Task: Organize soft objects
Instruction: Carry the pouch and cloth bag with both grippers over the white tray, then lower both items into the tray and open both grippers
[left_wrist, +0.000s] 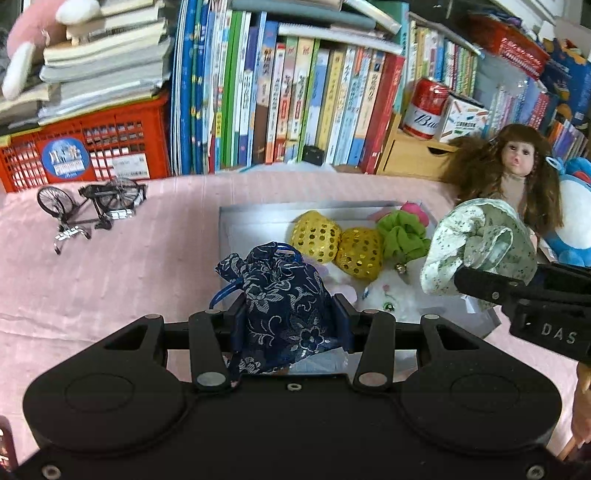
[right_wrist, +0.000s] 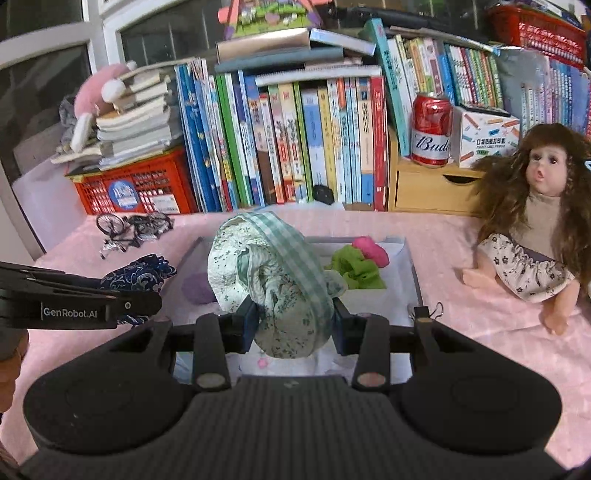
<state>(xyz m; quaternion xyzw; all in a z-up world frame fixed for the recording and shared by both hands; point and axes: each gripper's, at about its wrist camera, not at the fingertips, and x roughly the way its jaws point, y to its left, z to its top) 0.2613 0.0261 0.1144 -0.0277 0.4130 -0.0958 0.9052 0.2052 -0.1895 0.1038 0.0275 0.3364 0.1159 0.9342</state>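
My left gripper (left_wrist: 288, 325) is shut on a navy floral drawstring pouch (left_wrist: 284, 291) and holds it over the near left corner of a shallow grey tray (left_wrist: 251, 218). My right gripper (right_wrist: 293, 321) is shut on a bundled green-and-white floral cloth (right_wrist: 269, 280), held above the same tray (right_wrist: 413, 266). The cloth also shows at the right of the left wrist view (left_wrist: 480, 247). In the tray lie two yellow sequin balls (left_wrist: 338, 243), a green scrunchie (left_wrist: 404, 232), a pink one (right_wrist: 371, 251) and a white plush toy (left_wrist: 388, 295).
A doll (right_wrist: 535, 236) with brown hair sits to the right of the tray on the pink cloth. A small model bicycle (left_wrist: 88, 210) lies at the left. Books, a red crate (left_wrist: 85, 147), a red can (right_wrist: 431, 129) and a wooden drawer box line the back.
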